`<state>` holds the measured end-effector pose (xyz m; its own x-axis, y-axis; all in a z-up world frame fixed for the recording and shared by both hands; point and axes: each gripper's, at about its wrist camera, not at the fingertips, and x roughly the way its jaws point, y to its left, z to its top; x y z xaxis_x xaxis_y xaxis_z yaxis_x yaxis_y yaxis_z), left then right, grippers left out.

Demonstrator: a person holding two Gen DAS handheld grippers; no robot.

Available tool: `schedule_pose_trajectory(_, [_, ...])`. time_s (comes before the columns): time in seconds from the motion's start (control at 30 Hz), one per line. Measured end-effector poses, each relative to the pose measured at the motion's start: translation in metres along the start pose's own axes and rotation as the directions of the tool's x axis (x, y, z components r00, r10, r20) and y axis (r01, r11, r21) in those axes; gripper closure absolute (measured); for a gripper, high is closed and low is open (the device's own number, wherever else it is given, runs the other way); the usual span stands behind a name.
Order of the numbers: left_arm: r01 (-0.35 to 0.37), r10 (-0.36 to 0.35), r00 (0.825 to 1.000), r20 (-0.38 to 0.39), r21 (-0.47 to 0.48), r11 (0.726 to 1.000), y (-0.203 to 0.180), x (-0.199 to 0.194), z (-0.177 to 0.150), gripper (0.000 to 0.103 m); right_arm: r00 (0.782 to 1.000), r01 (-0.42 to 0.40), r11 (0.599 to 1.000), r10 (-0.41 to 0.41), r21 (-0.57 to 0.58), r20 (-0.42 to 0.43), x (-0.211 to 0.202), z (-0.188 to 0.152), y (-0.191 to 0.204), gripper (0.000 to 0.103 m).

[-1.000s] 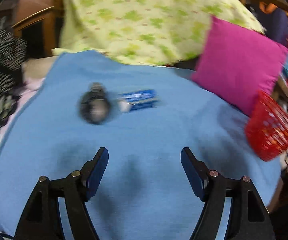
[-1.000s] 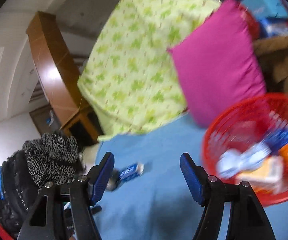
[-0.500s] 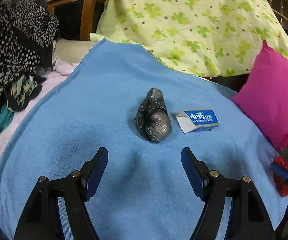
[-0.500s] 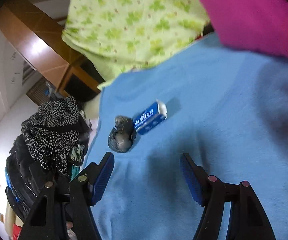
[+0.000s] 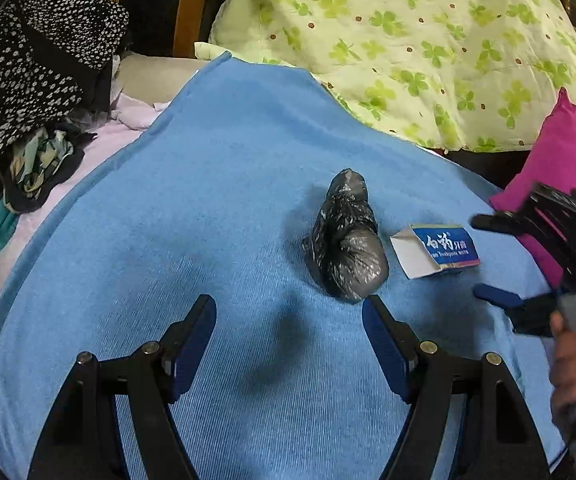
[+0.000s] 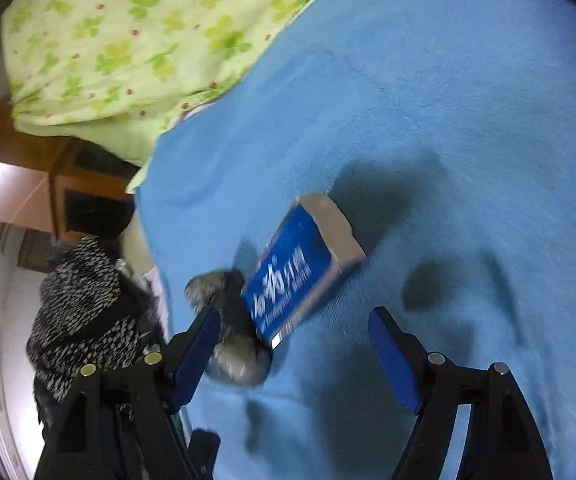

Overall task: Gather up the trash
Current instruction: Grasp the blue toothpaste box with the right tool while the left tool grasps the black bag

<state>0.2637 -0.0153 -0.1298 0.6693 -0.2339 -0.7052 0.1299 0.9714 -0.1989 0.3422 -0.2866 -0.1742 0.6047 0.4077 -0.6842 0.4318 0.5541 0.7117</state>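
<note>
A crumpled black plastic bag (image 5: 346, 240) lies on the blue blanket (image 5: 207, 200), and a blue and white toothpaste box (image 5: 436, 250) lies just to its right. My left gripper (image 5: 288, 320) is open just short of the bag, with nothing between its fingers. In the left wrist view my right gripper (image 5: 484, 258) comes in from the right, held by a hand (image 5: 572, 364), its tips beside the box. The right wrist view shows the box (image 6: 308, 272) and the bag (image 6: 231, 332) just ahead of my right gripper (image 6: 292, 336), whose jaws are opening and hold nothing.
A green clover-print quilt (image 5: 408, 40) lies heaped at the back, with a pink pillow (image 5: 568, 160) to its right. A black and white spotted garment (image 5: 27, 60) and other clothes pile up at the left. A wooden cabinet (image 5: 175, 8) stands behind.
Both grippers have moved closer to the bag and the box. The right gripper swung away from the red basket, dropped toward the blanket and now shows in the left wrist view.
</note>
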Motion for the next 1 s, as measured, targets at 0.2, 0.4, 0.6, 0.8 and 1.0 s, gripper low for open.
schedule_pose_trajectory(0.2, [0.000,0.000,1.000,0.021,0.002,1.000,0.003,0.009,0.012,0.027,0.970,0.243,0.968,-0.243,-0.065,0.007,0.033,0.027,0.030,0.022])
schedule_pose_trajectory(0.4, [0.008,-0.008,0.999,0.038,-0.010,1.000,0.007,0.016,0.018,0.026,0.907,0.420,0.883,-0.419,-0.211,0.054,0.054,0.030,0.052,0.022])
schedule_pose_trajectory(0.6, [0.071,-0.071,0.993,0.090,0.010,0.997,-0.003,0.016,0.022,0.021,0.937,0.344,0.887,-0.347,-0.309,0.046,0.027,0.027,0.039,0.044])
schedule_pose_trajectory(0.8, [0.157,-0.160,0.984,0.073,0.047,0.987,-0.028,0.034,0.030,0.016,0.969,0.236,0.932,-0.245,-0.277,0.001,-0.027,0.022,-0.013,0.051])
schedule_pose_trajectory(1.0, [0.142,-0.140,0.989,-0.054,0.053,0.988,-0.042,0.073,0.030,0.013,0.988,0.129,0.961,-0.146,-0.244,-0.054,-0.083,0.003,-0.059,0.049])
